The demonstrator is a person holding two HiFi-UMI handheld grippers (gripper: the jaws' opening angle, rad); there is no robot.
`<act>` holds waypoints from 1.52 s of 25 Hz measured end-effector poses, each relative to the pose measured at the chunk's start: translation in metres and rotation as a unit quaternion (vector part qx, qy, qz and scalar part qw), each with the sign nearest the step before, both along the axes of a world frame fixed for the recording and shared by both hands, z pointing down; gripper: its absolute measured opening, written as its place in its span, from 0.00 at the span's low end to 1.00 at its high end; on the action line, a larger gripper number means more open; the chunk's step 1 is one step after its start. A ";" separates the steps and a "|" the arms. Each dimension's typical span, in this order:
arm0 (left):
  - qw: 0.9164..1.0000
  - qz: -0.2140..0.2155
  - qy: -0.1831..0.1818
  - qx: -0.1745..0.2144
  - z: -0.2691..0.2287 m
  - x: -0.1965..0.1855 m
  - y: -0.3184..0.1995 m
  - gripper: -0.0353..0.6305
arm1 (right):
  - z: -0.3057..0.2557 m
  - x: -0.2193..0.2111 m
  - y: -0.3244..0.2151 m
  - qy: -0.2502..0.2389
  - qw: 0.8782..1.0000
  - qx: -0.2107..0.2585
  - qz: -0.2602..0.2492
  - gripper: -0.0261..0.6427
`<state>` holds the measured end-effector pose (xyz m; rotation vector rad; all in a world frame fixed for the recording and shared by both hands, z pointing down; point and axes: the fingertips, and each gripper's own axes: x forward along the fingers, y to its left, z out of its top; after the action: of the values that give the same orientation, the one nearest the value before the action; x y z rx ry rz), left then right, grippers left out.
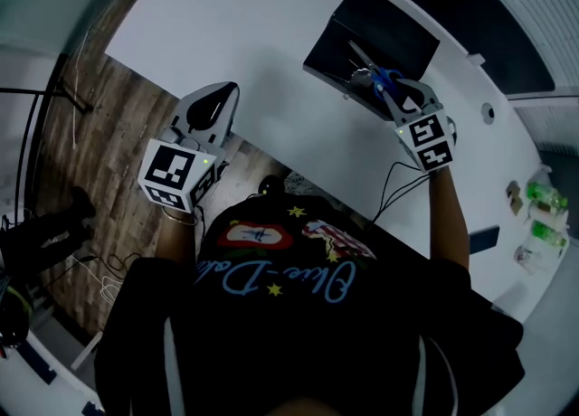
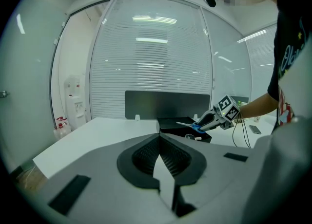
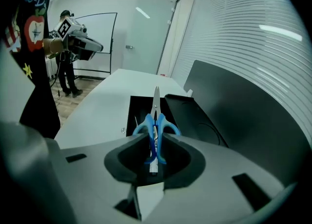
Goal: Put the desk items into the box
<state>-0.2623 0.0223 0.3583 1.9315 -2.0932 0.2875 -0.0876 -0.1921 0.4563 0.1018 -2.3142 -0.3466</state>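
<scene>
Hovering over the box (image 1: 348, 39), right gripper (image 1: 393, 98) fingers (image 3: 124, 156) pinch blue scissors (image 3: 155, 121); left gripper (image 2: 158, 140) fingers (image 2: 141, 157) pressed together.

The open box (image 1: 324, 69) stands toward the far edge of the white surface (image 1: 235, 16), its mouth uncovered from above. Its lid (image 1: 393, 27) leans up on the far side. Just behind it the dark partition (image 3: 243, 106) runs along the far edge and walls that side off. The right gripper (image 1: 387, 89) hangs over the opening, the scissors (image 1: 365, 57) clamped in its jaws with open air round the blades. Small things on the box floor are too small to name. From the box to the left corners the surface lies bare. The left gripper (image 1: 224, 93), jaws together, hangs off the near edge, well apart from the box. Cables (image 1: 398, 190) trail from the right gripper across the near edge.
</scene>
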 end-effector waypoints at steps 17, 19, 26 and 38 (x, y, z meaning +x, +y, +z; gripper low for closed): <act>1.000 -0.011 0.000 -0.007 0.002 -0.003 -0.005 0.07 | 0.030 -0.005 0.005 0.078 0.995 0.034 -0.054 0.18; 1.000 -0.013 -0.001 -0.006 0.001 -0.003 -0.005 0.07 | 0.032 -0.006 0.006 0.085 0.994 0.037 -0.060 0.18; 1.000 -0.021 -0.003 -0.005 0.000 -0.007 -0.001 0.07 | 0.040 -0.009 0.009 0.108 0.990 0.046 -0.077 0.18; 1.000 -0.023 -0.001 -0.007 0.003 -0.010 0.002 0.07 | 0.046 -0.011 0.013 0.119 0.988 0.033 -0.090 0.18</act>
<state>-0.2721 0.0241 0.3610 1.8728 -2.1279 0.2945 -0.0983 -0.1787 0.5025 -0.1119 -2.0799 -0.5002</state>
